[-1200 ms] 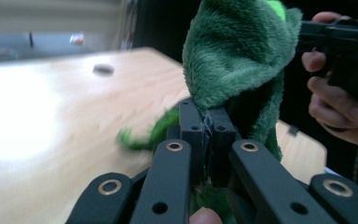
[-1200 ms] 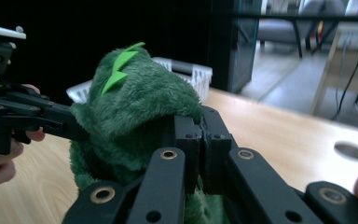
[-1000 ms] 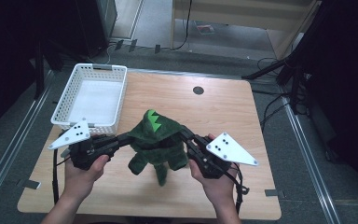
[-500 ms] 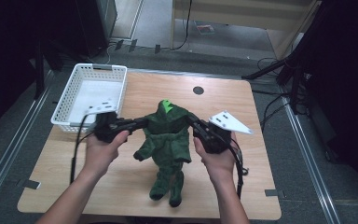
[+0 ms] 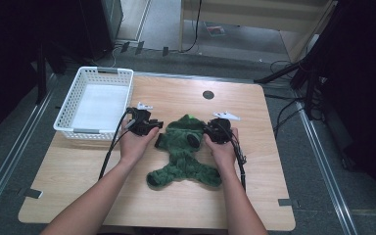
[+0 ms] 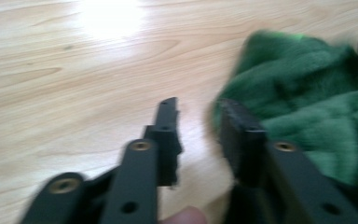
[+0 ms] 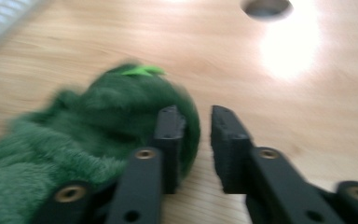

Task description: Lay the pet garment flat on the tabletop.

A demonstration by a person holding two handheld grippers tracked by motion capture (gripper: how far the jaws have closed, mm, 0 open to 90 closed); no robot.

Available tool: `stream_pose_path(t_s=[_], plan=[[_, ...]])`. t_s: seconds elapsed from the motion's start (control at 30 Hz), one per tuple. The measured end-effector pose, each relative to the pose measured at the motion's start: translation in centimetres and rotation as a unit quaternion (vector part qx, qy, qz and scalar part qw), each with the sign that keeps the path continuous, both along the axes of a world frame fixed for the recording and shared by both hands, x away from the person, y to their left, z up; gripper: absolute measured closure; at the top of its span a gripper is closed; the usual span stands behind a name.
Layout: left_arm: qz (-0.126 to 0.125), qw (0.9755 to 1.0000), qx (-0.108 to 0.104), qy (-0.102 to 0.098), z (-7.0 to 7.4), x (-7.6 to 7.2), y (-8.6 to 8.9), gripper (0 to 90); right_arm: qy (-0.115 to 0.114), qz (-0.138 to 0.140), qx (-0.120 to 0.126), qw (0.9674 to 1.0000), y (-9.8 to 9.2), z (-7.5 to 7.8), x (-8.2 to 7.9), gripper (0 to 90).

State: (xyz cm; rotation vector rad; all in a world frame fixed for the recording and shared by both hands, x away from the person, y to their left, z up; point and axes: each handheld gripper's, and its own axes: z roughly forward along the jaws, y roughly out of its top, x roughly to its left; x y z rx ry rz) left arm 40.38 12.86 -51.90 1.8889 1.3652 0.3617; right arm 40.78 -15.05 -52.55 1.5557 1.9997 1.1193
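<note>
step: green fleece suit (image 5: 186, 152) laid flat, just released | jaws: left gripper (image 6: 198, 126) and right gripper (image 7: 196, 140) just parted, nothing clamped | next: a fresh hold is needed for folding

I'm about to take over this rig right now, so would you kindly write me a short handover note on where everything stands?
Left gripper: jaws have just been opening, nothing between them, the green fleece garment's edge beside one jaw.
Right gripper: jaws have just been opening, nothing gripped, one jaw against the garment.
Green fleece garment: spread flat on the table, hood away from the person, legs toward them.
White basket: on the table's far left corner, nothing inside.
Done: garment laid out and released.
Left: probably folding it, perhaps then into the basket; that is a guess.
</note>
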Motion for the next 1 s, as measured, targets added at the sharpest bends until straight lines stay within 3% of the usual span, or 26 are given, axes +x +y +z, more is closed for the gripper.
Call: stream_pose_path(t_s=[0.1, 0.2, 0.23, 0.3, 0.37, 0.43, 0.53, 0.57, 0.67, 0.73, 0.8, 0.83, 1.0], plan=[[-0.01, 0.9999, -0.003, -0.01, 0.0, -0.2, 0.4, 56.1, 0.024, 0.014, 0.028, 0.9992, -1.2, 0.0, 0.2, 56.4], [-0.006, 0.9991, -0.032, -0.026, 0.5, -0.4, 0.9, 55.0, 0.026, 0.031, 0.032, 0.9987, -2.1, 0.7, 0.0, 53.1], [-0.009, 0.9984, -0.044, -0.036, 0.6, -0.5, 0.8, 55.0, 0.019, 0.026, 0.039, 0.9987, -2.3, 1.2, -0.1, 54.2], [-0.021, 0.9975, -0.045, -0.049, 0.8, -0.6, 0.1, 55.5, -0.016, 0.029, 0.076, 0.9966, -2.2, 2.9, -0.5, 63.3], [-0.039, 0.9973, -0.042, -0.046, 0.7, -0.4, -1.1, 55.5, -0.026, 0.039, 0.078, 0.9958, -1.7, 3.5, -0.5, 65.6], [-0.049, 0.9973, -0.037, -0.041, 0.4, -0.2, -2.5, 55.0, -0.039, 0.063, 0.07, 0.9948, 0.0, 4.2, -0.3, 70.5], [-0.038, 0.9977, -0.042, -0.037, -0.1, 0.3, -3.3, 52.2, -0.054, 0.077, 0.007, 0.9956, 3.2, 4.0, 0.5, 77.6], [-0.028, 0.9982, -0.042, -0.032, -0.4, 0.6, -3.3, 51.3, -0.05, 0.078, -0.008, 0.9957, 3.9, 3.5, 0.9, 79.5], [-0.013, 0.9994, -0.032, -0.007, -1.4, 1.0, -3.1, 52.6, 0.012, 0.077, 0.003, 0.9969, 4.6, 1.1, 2.5, 81.0], [-0.022, 0.9992, -0.033, -0.001, -1.6, 1.0, -3.2, 54.1, 0.044, 0.1, 0.013, 0.9939, 4.8, -0.1, 2.9, 79.5], [-0.031, 0.999, -0.032, -0.002, -1.7, 0.9, -3.3, 54.5, 0.053, 0.122, -0.002, 0.9911, 5.3, -0.9, 2.8, 76.9], [-0.031, 0.999, -0.032, -0.002, -1.7, 0.8, -3.4, 54.3, 0.045, 0.127, -0.008, 0.9909, 5.5, -1.3, 2.8, 76.7], [-0.01, 0.9988, -0.036, -0.032, -1.0, 0.6, -3.5, 52.6, 0.054, 0.114, 0.023, 0.9917, 5.2, -1.6, 3.0, 76.5]])
